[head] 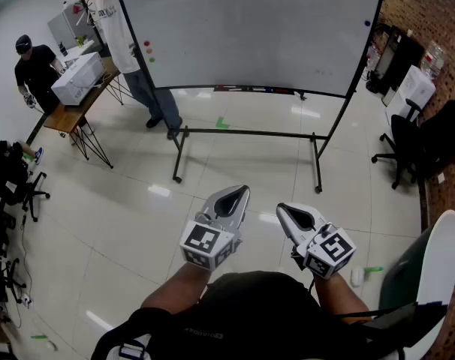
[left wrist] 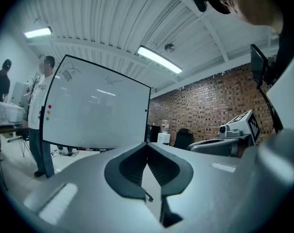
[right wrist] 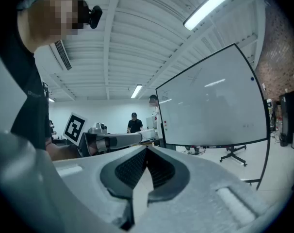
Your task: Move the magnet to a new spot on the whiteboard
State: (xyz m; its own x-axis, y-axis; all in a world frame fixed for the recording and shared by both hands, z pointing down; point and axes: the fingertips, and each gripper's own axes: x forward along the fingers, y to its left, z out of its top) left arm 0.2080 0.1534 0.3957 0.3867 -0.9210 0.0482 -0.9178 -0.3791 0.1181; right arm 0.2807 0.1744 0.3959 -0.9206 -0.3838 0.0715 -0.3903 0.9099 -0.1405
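Note:
A large whiteboard (head: 250, 28) on a black wheeled stand faces me across the floor. Three small magnets, red (head: 146, 43), orange and green, sit in a column near its left edge, and a dark blue magnet (head: 367, 23) sits by its right edge. The column (left wrist: 49, 112) and the board (right wrist: 210, 106) also show in the gripper views. My left gripper (head: 241, 191) and right gripper (head: 281, 208) are held low in front of my body, well short of the board. Both have their jaws together with nothing between them, as seen at the left gripper (left wrist: 147, 143) and the right gripper (right wrist: 147, 148).
A person (head: 122, 36) stands at the board's left end. Beyond is a wooden table (head: 73, 111) with a white box, and another person in black (head: 36, 70). Office chairs (head: 411, 145) and a brick wall line the right side. The stand's legs (head: 246, 133) cross the tiled floor.

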